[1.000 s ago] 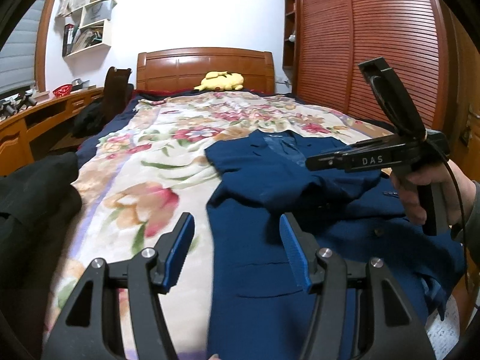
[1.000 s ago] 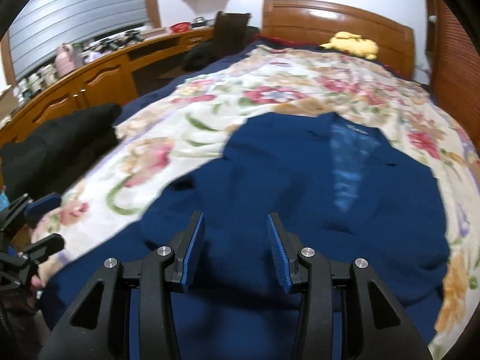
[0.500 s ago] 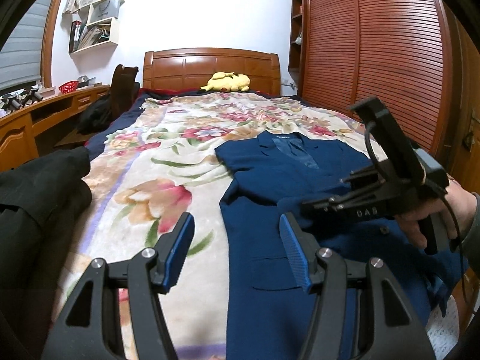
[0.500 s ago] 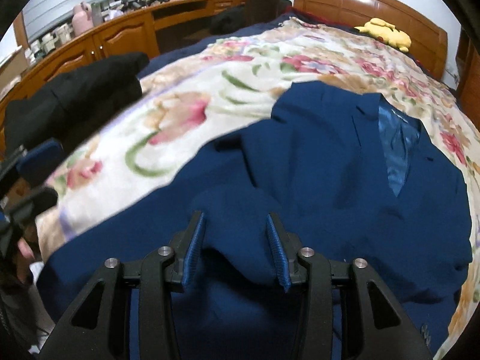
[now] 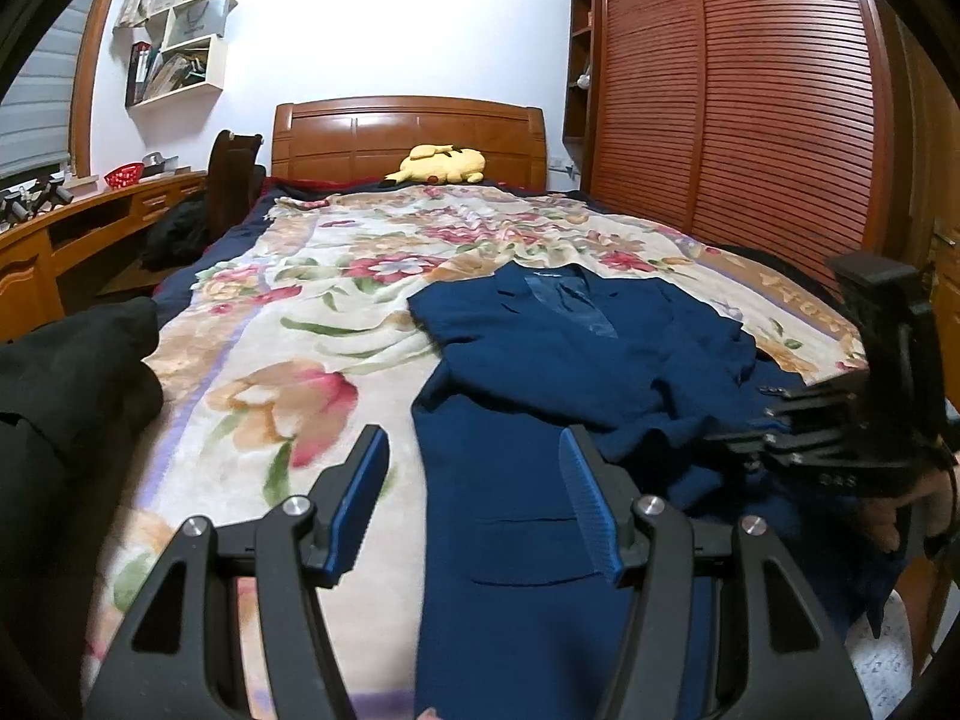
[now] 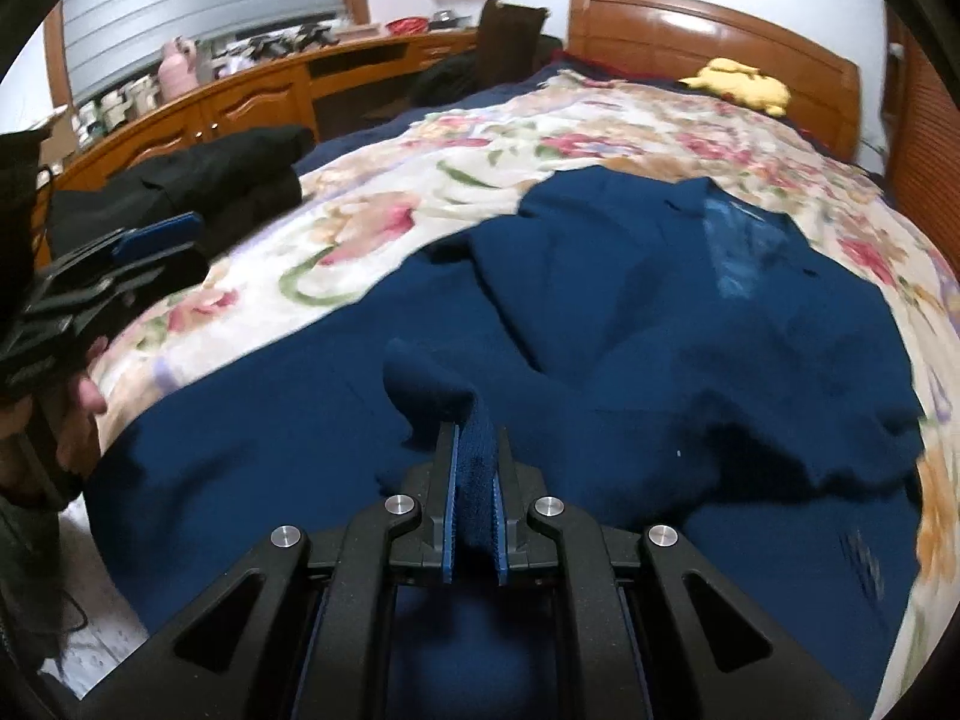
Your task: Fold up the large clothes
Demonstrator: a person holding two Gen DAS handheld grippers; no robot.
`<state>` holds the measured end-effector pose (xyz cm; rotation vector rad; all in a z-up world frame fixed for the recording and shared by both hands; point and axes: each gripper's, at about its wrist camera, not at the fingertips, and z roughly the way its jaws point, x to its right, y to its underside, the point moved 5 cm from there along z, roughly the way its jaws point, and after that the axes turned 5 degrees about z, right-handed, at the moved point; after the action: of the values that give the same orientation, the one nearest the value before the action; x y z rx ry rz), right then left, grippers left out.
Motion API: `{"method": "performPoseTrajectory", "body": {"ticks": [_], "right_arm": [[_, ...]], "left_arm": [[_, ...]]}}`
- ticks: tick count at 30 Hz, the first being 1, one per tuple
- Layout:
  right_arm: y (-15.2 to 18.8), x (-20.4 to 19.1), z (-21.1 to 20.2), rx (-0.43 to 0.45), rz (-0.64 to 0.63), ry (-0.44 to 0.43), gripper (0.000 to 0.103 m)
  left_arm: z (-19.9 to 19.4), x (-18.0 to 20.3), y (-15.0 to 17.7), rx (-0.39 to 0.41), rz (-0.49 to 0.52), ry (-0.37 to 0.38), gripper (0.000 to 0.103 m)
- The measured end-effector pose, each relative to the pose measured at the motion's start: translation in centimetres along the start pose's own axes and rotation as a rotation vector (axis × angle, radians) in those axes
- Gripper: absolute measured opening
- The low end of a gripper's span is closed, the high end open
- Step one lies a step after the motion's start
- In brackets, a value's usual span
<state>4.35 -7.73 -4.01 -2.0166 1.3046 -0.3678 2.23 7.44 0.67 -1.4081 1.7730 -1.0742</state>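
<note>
Floral bedspread [image 5: 288,360]; right tongs [image 6: 474,468] pinch navy jacket [image 6: 660,324]; left tongs [image 5: 474,498] gape empty.

Both grippers black, silver screws at pivots; fingers [image 6: 449,510] faced with ribbed blue pads [image 5: 354,510].

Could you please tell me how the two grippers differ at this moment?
The right gripper is clamped on a fold of the blue jacket; the left gripper stands open with nothing between its fingers. The right gripper touches the cloth, whereas the left gripper hovers above the jacket's edge and the floral blanket. Both have black frames and blue pads.
</note>
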Motion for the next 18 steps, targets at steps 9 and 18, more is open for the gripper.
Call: {"method": "performPoseTrajectory", "body": {"ticks": [9,18], "right_arm": [[4.8,2.4,-3.3,0.039,0.125,0.033,0.007],[6.5,3.0,-6.5,0.067,0.143,0.072,0.023]], "left_arm": [[0.6,2.5,-0.3,-0.006,0.034,0.033,0.058],[1.5,5.8,-0.6,-0.021,0.066,0.087,0.058]]}}
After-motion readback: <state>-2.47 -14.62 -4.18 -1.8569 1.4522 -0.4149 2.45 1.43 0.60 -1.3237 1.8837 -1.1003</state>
